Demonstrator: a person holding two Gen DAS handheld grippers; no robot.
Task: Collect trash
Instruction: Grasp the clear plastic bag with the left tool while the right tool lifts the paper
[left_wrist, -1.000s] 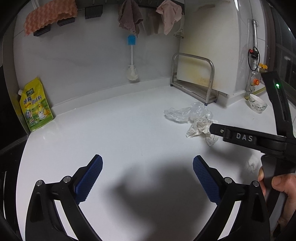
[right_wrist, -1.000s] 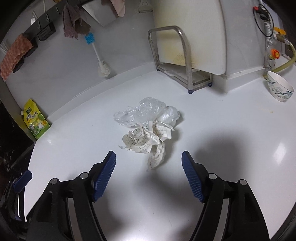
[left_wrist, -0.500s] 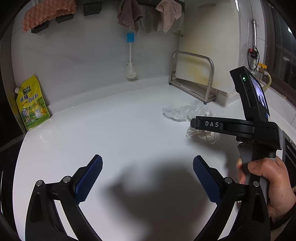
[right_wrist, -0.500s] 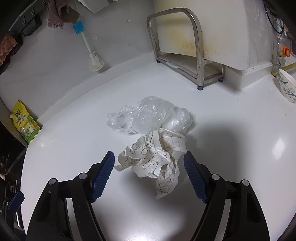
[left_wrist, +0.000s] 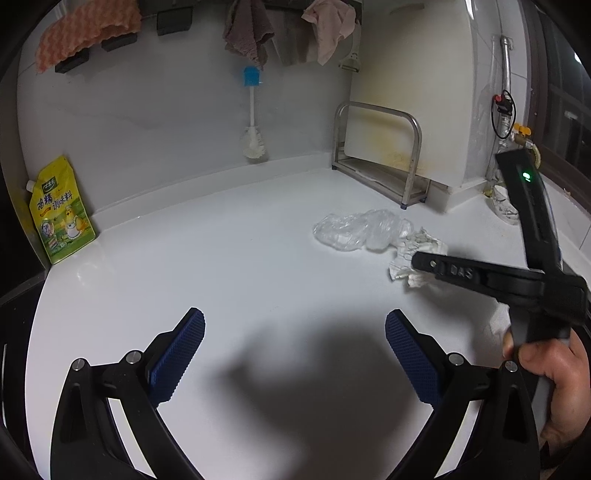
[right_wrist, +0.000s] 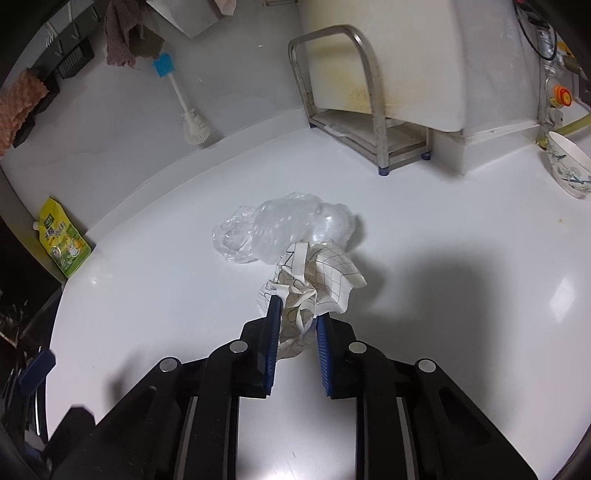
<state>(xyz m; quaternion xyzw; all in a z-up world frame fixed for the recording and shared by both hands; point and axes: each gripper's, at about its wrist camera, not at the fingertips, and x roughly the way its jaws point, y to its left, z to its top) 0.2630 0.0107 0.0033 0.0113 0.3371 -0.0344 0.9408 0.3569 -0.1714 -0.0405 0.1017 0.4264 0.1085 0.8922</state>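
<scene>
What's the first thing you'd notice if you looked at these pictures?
The right tongs are pinching a crumpled piece of grid-lined paper in the middle of the white counter. Just behind it, touching it, lies a scrunched clear plastic bag. The left tongs hang wide open over bare counter, and a bright yellow pouch leans at the far left wall.

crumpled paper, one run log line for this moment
right gripper: shut on crumpled paper | left gripper: open, idle | plastic bag: on counter
</scene>
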